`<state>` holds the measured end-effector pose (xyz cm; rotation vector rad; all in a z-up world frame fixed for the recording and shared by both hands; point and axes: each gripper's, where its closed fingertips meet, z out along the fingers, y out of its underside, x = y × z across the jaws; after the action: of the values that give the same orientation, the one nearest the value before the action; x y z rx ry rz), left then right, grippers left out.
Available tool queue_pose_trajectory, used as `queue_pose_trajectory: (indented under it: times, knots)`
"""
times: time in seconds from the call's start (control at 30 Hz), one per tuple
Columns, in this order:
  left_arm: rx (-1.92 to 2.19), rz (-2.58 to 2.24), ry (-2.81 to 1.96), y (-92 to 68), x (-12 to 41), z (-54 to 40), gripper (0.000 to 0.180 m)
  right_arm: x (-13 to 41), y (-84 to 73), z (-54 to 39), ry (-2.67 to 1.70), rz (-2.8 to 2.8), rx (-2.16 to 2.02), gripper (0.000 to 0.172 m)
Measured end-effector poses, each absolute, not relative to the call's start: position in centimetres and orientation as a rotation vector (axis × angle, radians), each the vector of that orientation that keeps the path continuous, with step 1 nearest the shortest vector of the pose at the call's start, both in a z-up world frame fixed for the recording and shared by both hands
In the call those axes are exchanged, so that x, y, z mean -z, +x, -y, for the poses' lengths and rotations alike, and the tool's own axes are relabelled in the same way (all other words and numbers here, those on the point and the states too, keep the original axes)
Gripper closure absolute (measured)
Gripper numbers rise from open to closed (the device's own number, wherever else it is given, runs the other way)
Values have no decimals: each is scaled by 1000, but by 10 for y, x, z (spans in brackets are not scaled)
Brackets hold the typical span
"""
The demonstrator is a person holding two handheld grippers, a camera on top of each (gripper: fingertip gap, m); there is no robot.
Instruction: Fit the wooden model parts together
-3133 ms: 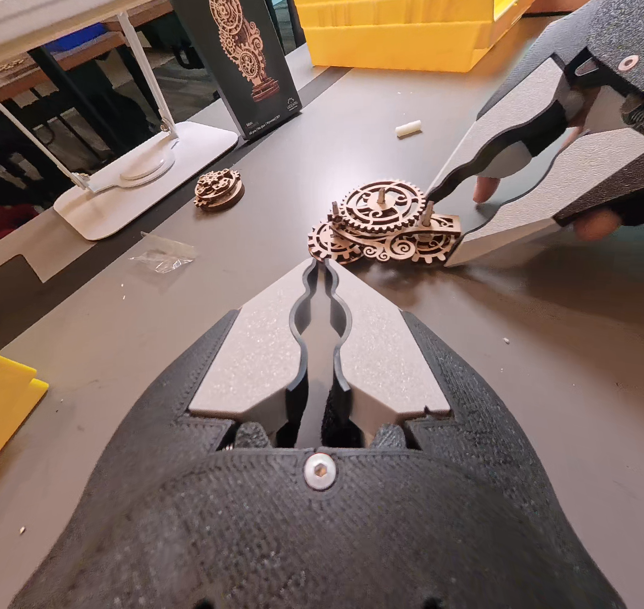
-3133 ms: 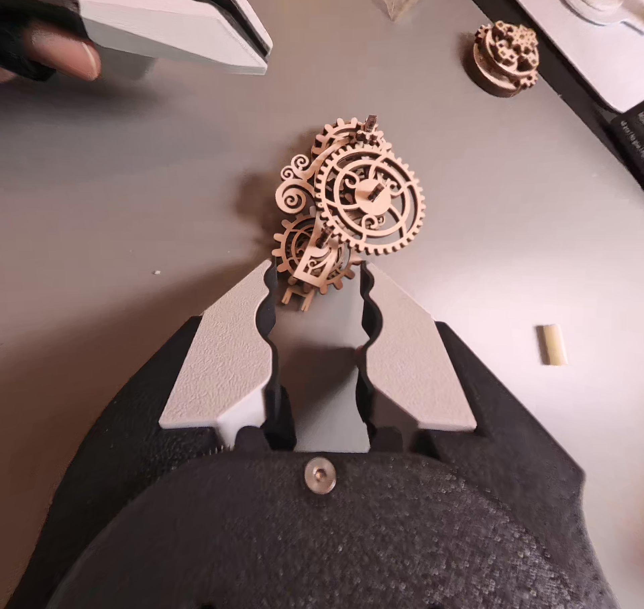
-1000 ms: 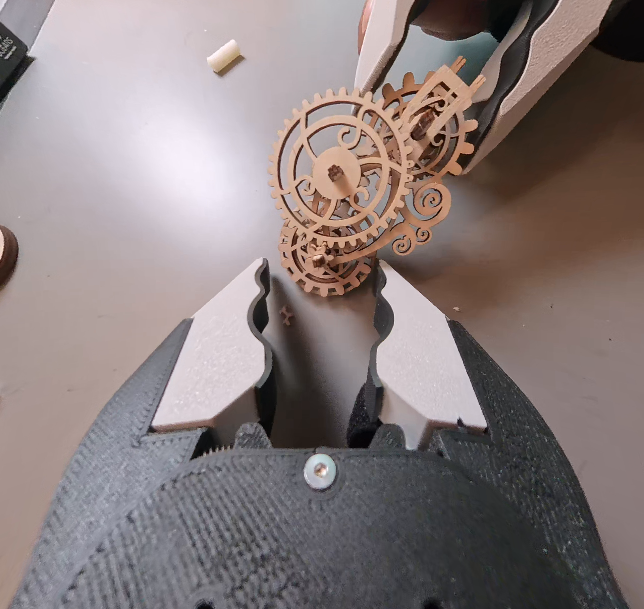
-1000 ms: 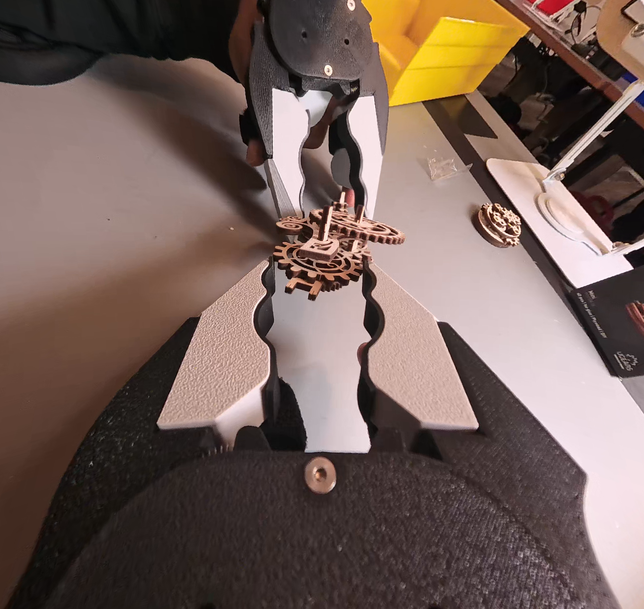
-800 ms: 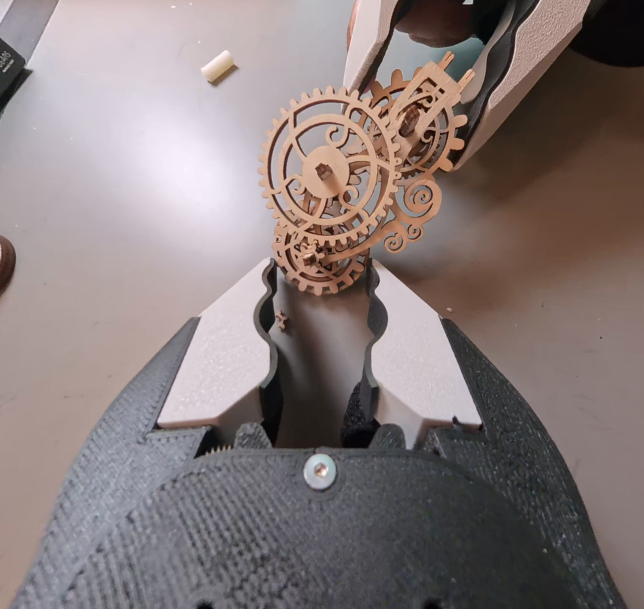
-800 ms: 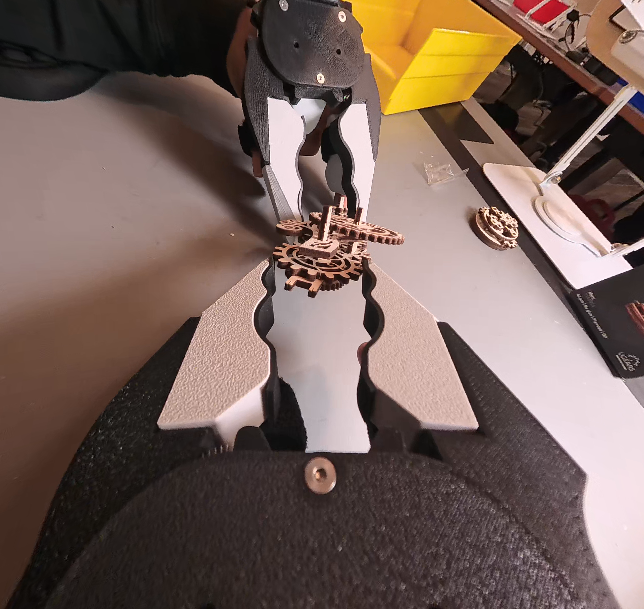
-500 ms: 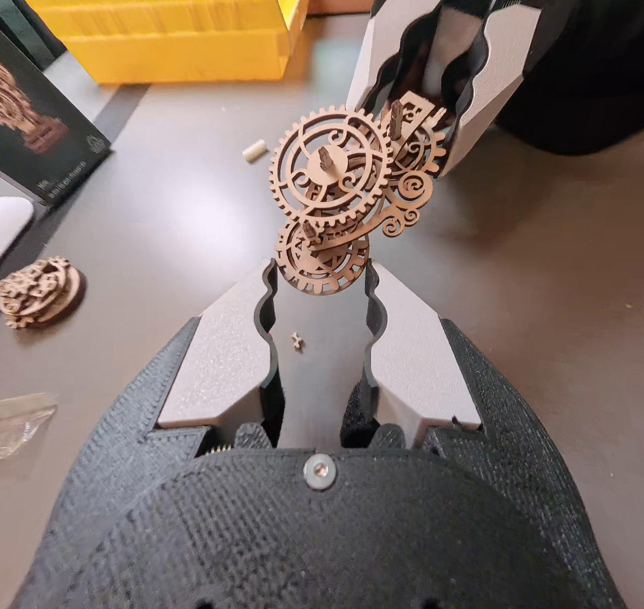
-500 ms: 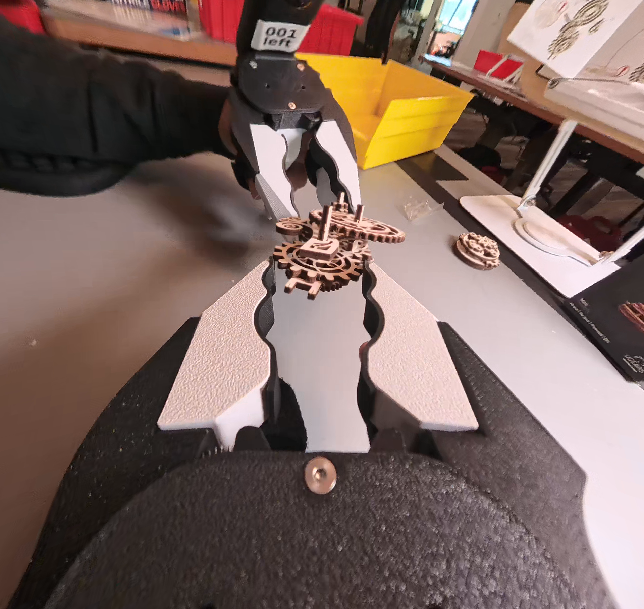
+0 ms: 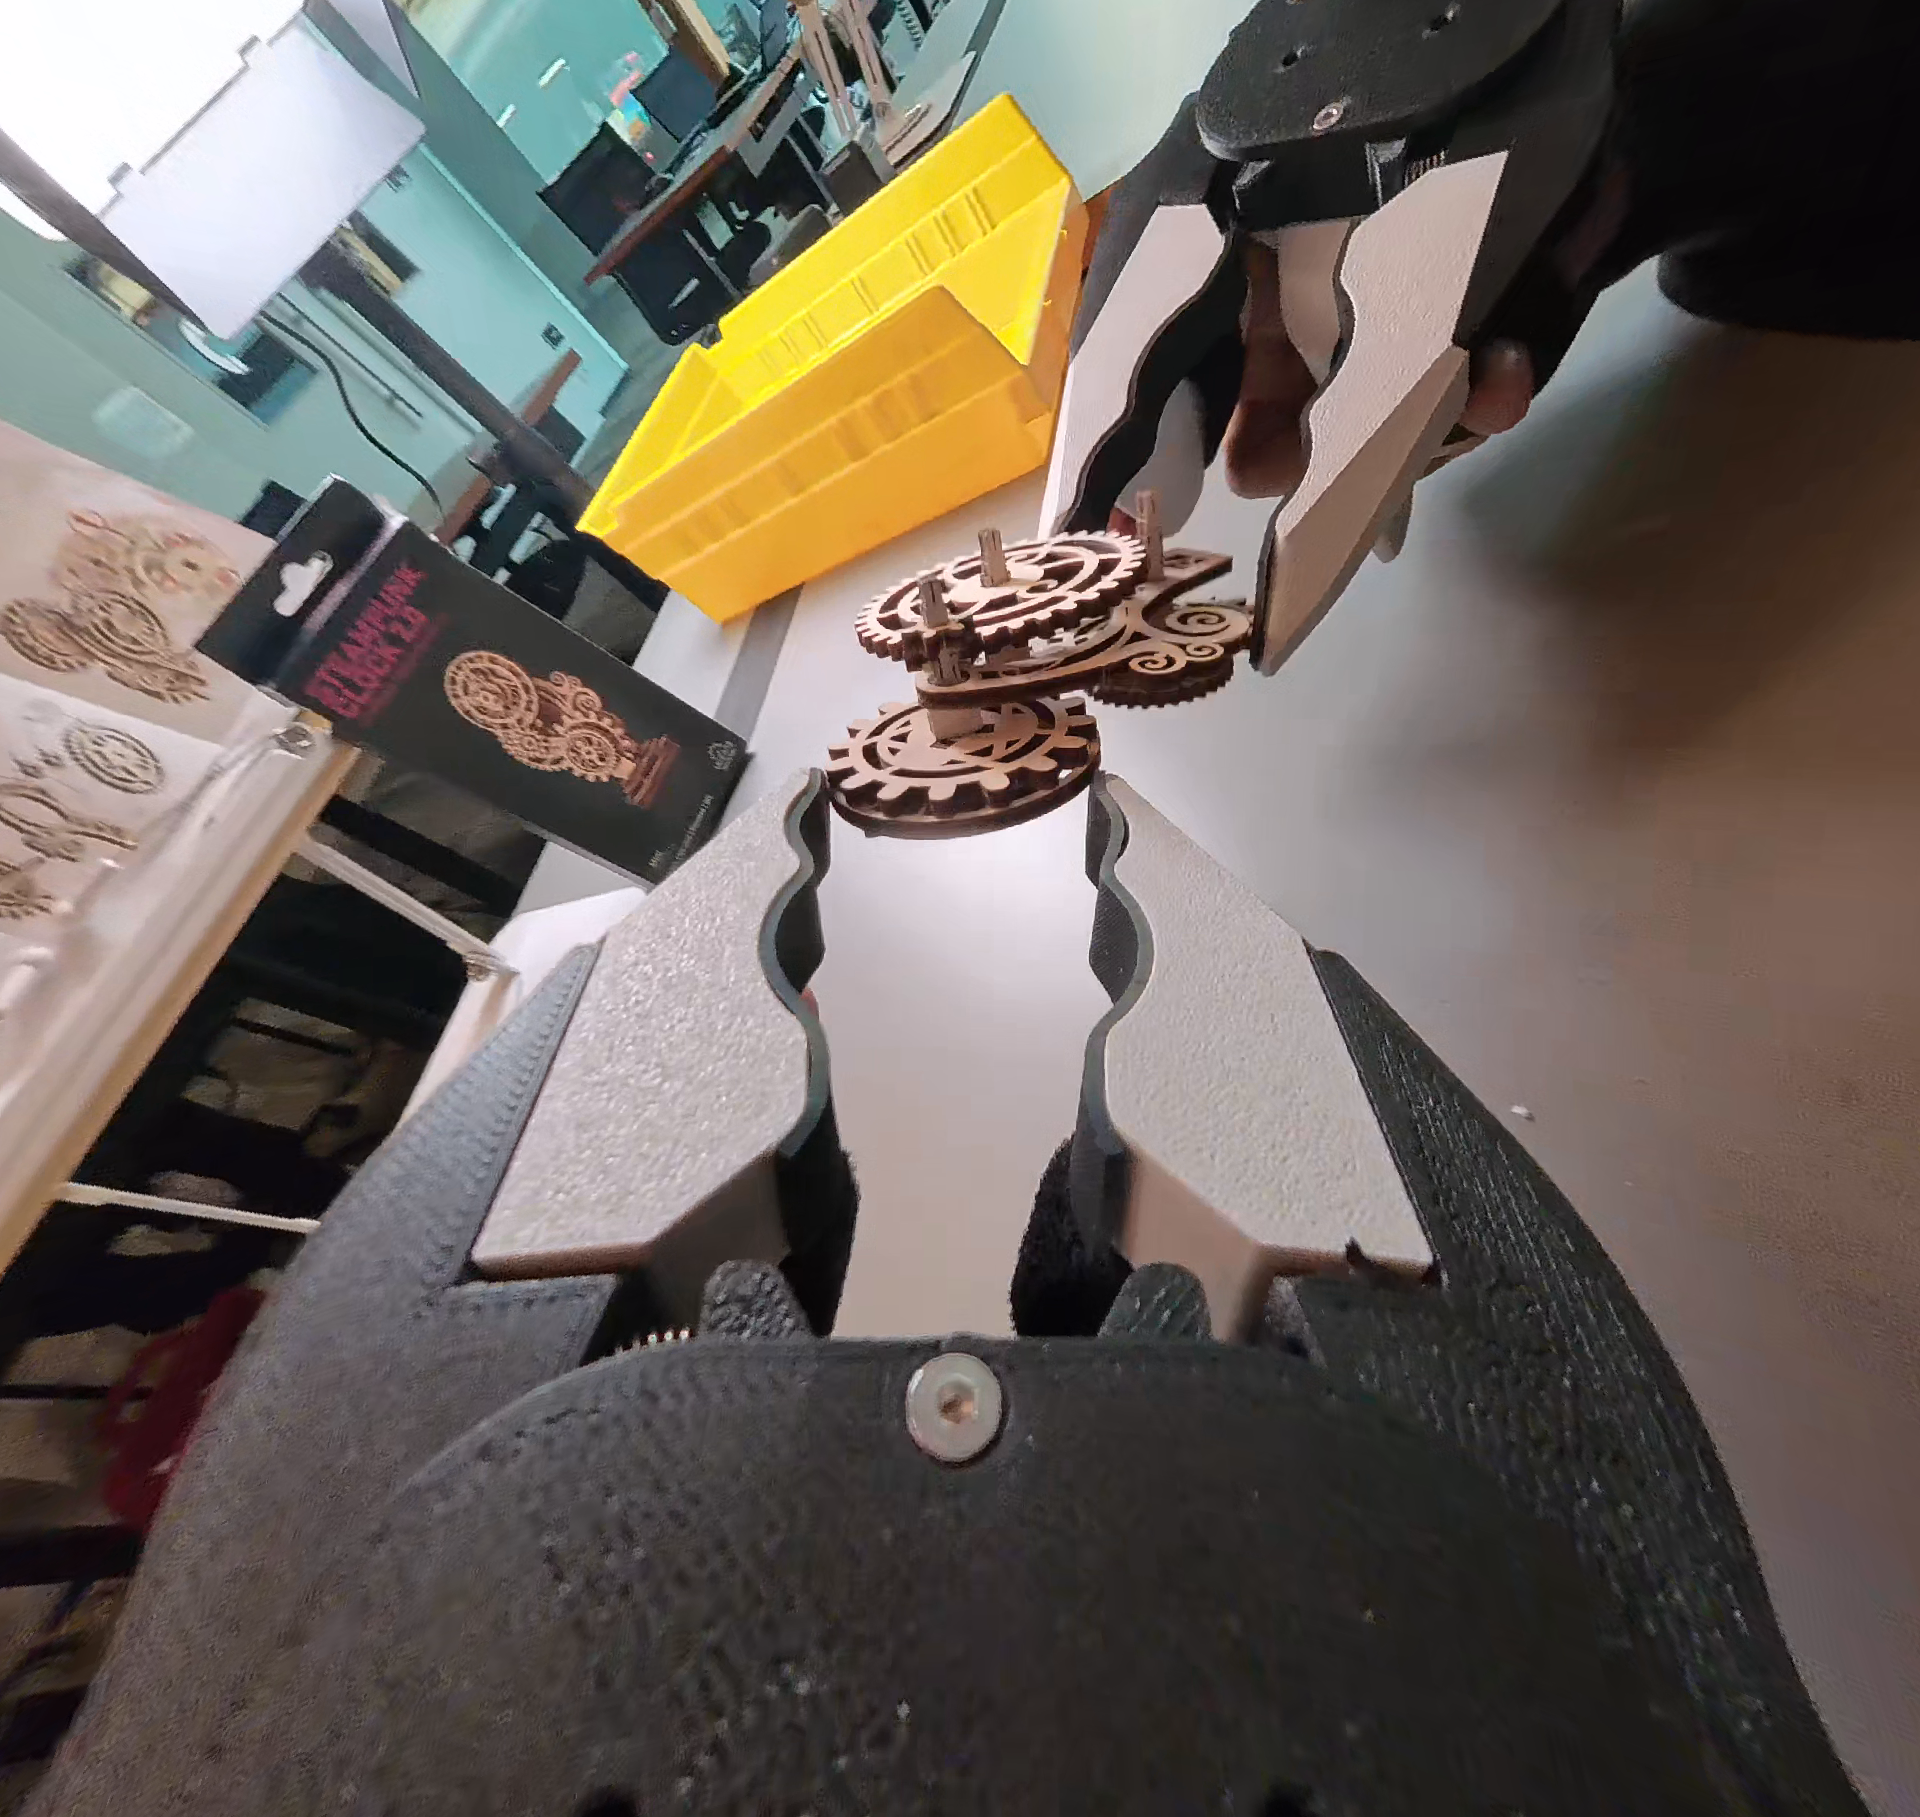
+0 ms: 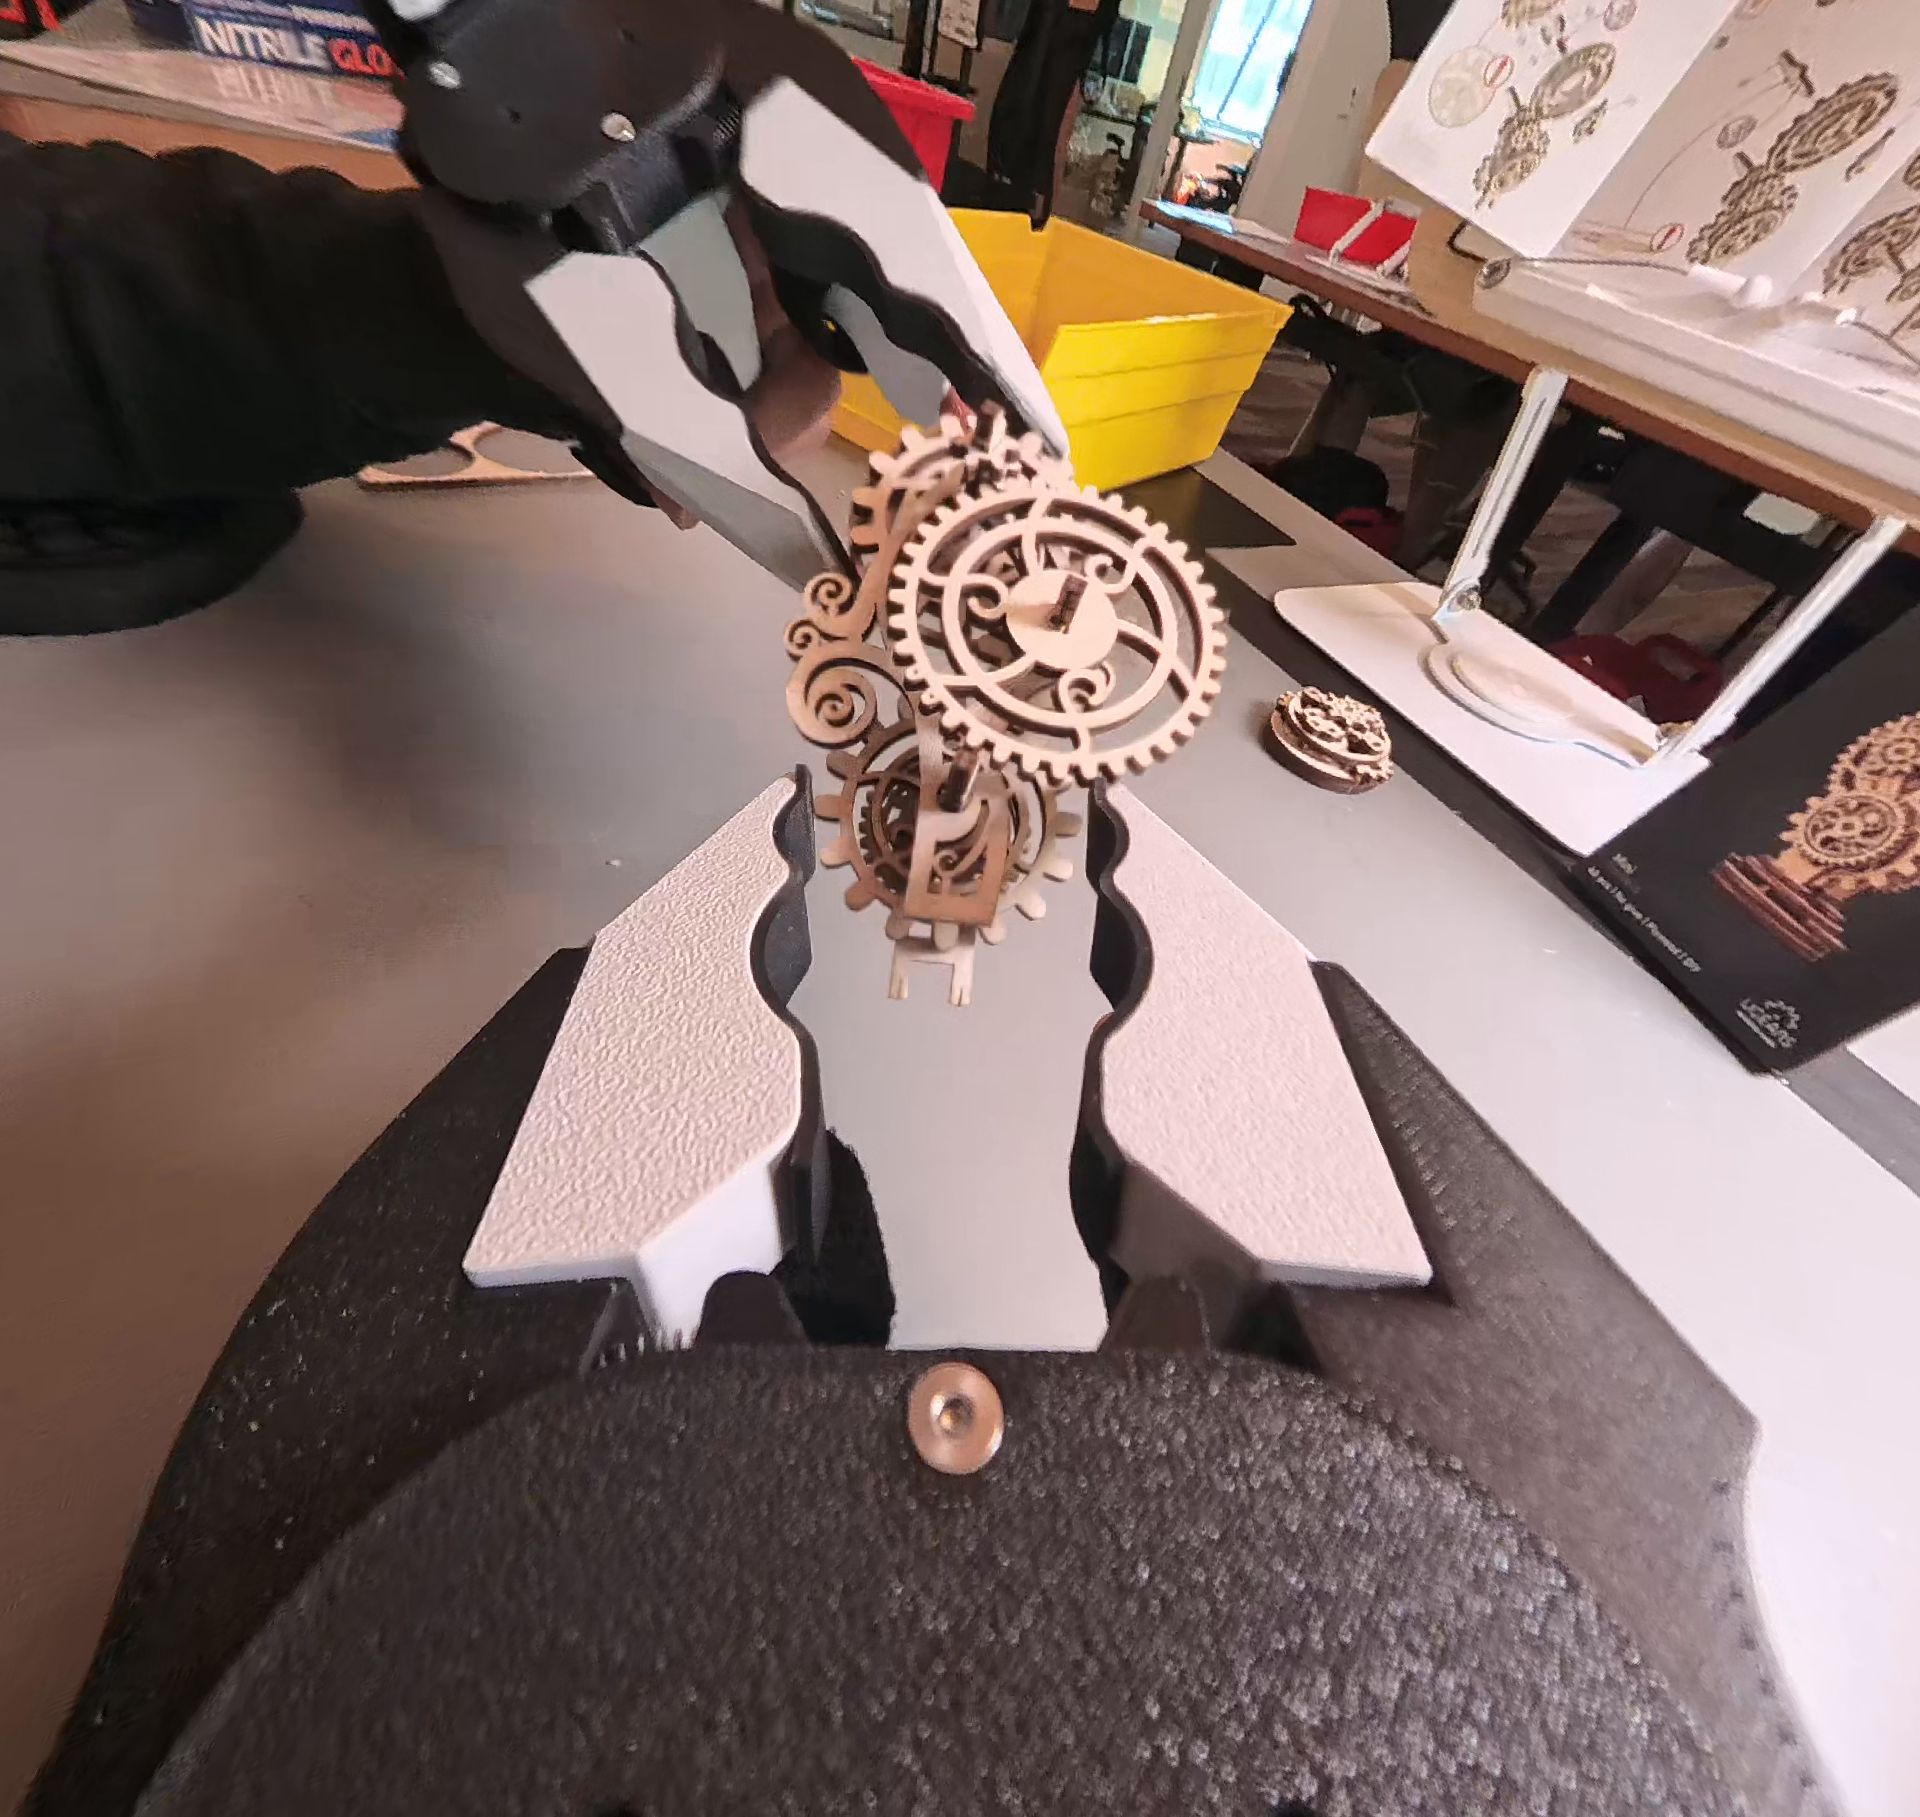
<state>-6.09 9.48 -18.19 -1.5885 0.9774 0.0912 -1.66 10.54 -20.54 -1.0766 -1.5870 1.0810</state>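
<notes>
- i have the wooden gear assembly (image 10: 997, 687) lifted clear of the grey table (image 10: 312, 832), carried between both tools.
- my left gripper (image 9: 961, 796) pinches the small end gear (image 9: 961, 775) by its rim; both pads look pressed on its teeth.
- my right gripper (image 10: 940, 811) stands spread around the opposite end gear (image 10: 940, 858); i see a sliver of gap at each pad, so i judge it loose there, not clamping.
- to do this step well, i'd keep the left pinch light on the teeth, since the thin fretwork looks brittle.
- i'd re-close the right one squarely on the gear rim, not on the scrollwork (image 10: 836, 666).
- the other wooden part (image 10: 1330, 733) sits on the table near the lamp base (image 10: 1382, 635); i'd carry the assembly there level, pegs (image 9: 987, 554) upright.
</notes>
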Motion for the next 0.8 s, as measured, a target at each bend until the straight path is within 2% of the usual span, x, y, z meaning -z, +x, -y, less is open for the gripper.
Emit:
queue_pose_trajectory:
  times: [0.2,0.37,0.47,0.63,0.7,0.8]
  knots:
    - [-139,-973,-1547,-60,177,-96,132,207,-18,-109,-1086,1570,-1054,122]
    - [-4,-817,-1540,-62,164,-99,130,189,-15,-111,-1006,1484,-1031,122]
    - [154,-714,-1546,-60,154,-98,125,175,-11,-110,-951,1427,-1019,123]
    - [686,-557,-1541,-49,141,-84,117,159,-6,-112,-862,1359,-909,138]
    - [852,-443,-1609,-50,150,-90,119,166,-9,-112,-871,1388,-881,141]
    - [885,-377,-1679,-55,172,-100,121,185,-15,-115,-919,1451,-855,145]
